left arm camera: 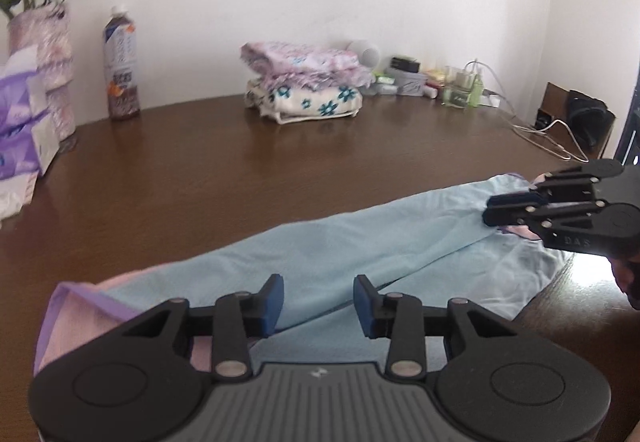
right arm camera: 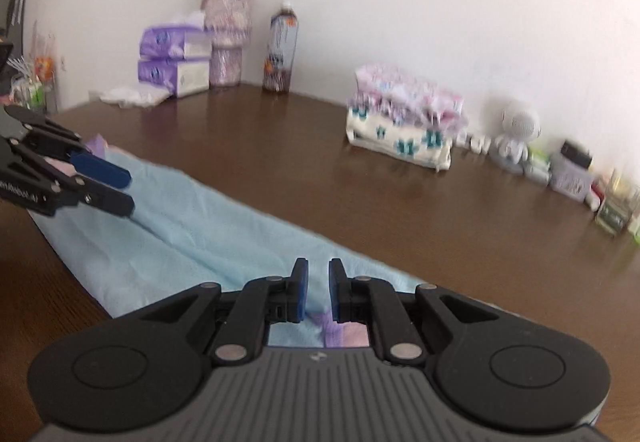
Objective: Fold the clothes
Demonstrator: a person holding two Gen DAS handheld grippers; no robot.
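Observation:
A light blue garment (left arm camera: 320,242) lies in a long folded strip across the brown table (left arm camera: 240,162), with a pink and purple part (left arm camera: 80,314) at its left end. My left gripper (left arm camera: 318,286) hovers over that end, open, its blue pads apart and not pressing the cloth. At the strip's right end my right gripper (left arm camera: 488,211) is shut on a raised ridge of the garment. In the right wrist view the blue cloth (right arm camera: 192,226) runs up between the right gripper's (right arm camera: 318,270) narrow pads, and the left gripper (right arm camera: 129,192) shows at the far left, fingers spread.
A stack of folded clothes (left arm camera: 308,82) sits at the back by the wall. A drink bottle (left arm camera: 122,70), a vase of flowers (left arm camera: 52,54) and tissue packs (left arm camera: 20,122) stand back left. Small items and cables (left arm camera: 560,138) crowd the back right.

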